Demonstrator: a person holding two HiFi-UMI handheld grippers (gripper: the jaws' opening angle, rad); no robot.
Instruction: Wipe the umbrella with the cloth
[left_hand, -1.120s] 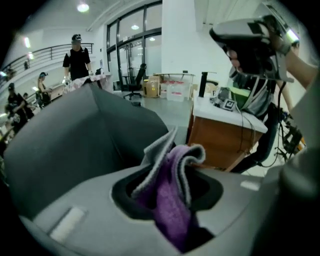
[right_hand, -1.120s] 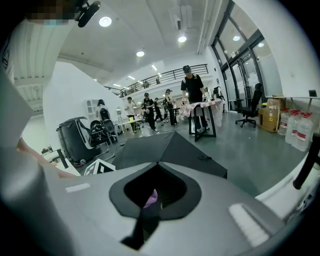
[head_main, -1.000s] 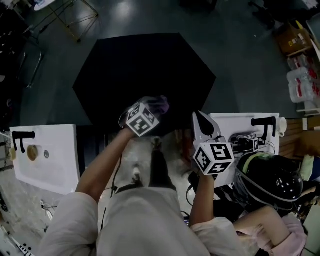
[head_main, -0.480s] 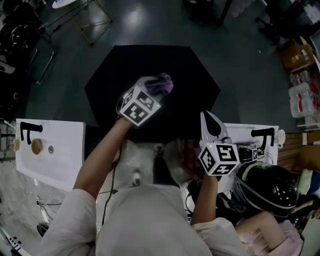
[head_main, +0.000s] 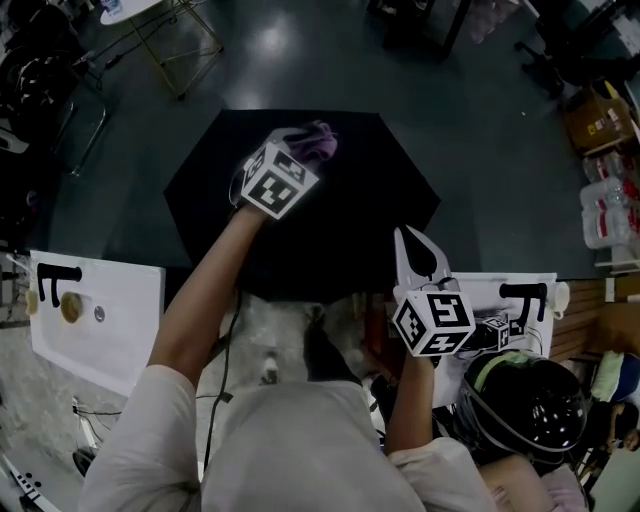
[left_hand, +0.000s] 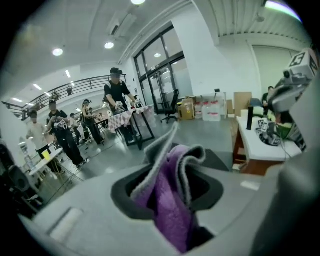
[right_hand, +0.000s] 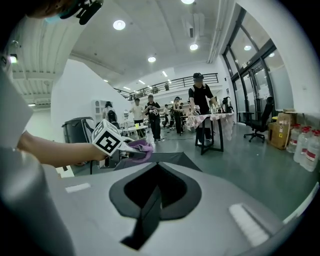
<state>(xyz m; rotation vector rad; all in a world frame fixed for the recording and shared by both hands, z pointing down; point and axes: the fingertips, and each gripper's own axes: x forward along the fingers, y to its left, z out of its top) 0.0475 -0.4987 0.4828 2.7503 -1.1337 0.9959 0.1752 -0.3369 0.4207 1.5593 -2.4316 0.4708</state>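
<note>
Two grippers show, but only one carries anything: the left gripper (head_main: 298, 150) is clenched on a bunched purple cloth (head_main: 318, 140), whose soft folds stand up between its jaws in the left gripper view. It holds the cloth at the far part of the open black umbrella (head_main: 340, 220), close to the far rim. The cloth seems to rest on the canopy, though no view shows the contact plainly. The umbrella lies canopy-up on the dark floor in front of the person, between a white table (head_main: 110, 320) at the near left and another at the near right. The right gripper (head_main: 408, 240) hangs at the near right, by the canopy's near edge, its jaws closed together with nothing in them. In its own view it looks across the canopy toward the cloth (right_hand: 137, 147). I judge the umbrella to be light and springy: thin, smooth fabric stretched over slim ribs, likely to skid or tip on the floor under a sideways push. The cloth is limp and will fold over itself, so a grip on a thick bunch, as now, suits it. If the canopy needs steadying, the rim at a rib end looks the firmest place for the free gripper, not the bare fabric.
</note>
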